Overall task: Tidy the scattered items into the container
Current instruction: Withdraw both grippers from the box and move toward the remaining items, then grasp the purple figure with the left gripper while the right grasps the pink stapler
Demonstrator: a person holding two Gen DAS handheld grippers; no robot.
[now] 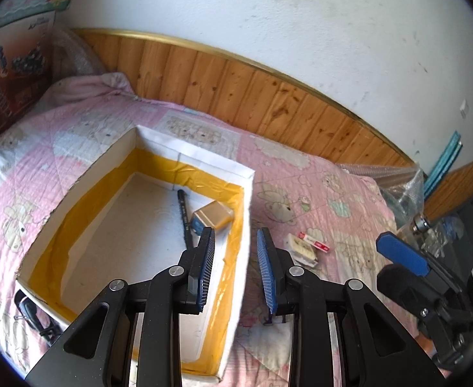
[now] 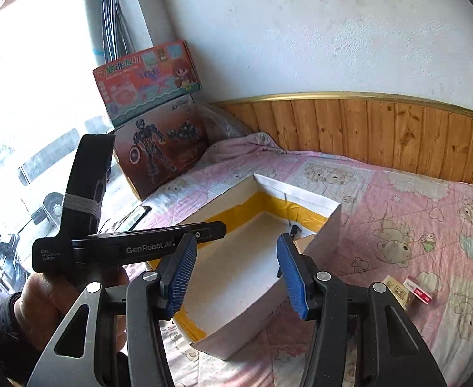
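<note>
A white cardboard box [image 1: 188, 158] with yellow tape inside sits on the pink quilt; it also shows in the right wrist view [image 2: 304, 200]. Inside lie a black pen [image 1: 183, 213] and a small gold box [image 1: 212, 217]. My left gripper [image 1: 236, 242] is open and empty, straddling the box's right wall. A cream packet [image 1: 302, 250] and a red-and-white packet [image 1: 314, 242] lie on the quilt just right of the box, also in the right wrist view [image 2: 397, 292] [image 2: 418, 290]. My right gripper [image 2: 236, 251] is open and empty above the box's near end.
A wood-panelled headboard [image 1: 268, 96] runs behind the bed. Toy boxes [image 2: 159, 148] lean at the far left corner. Clear plastic wrap [image 1: 401, 183] lies at the right. A black clip object [image 1: 33, 316] rests by the box's near left corner. A phone [image 2: 138, 214] lies left.
</note>
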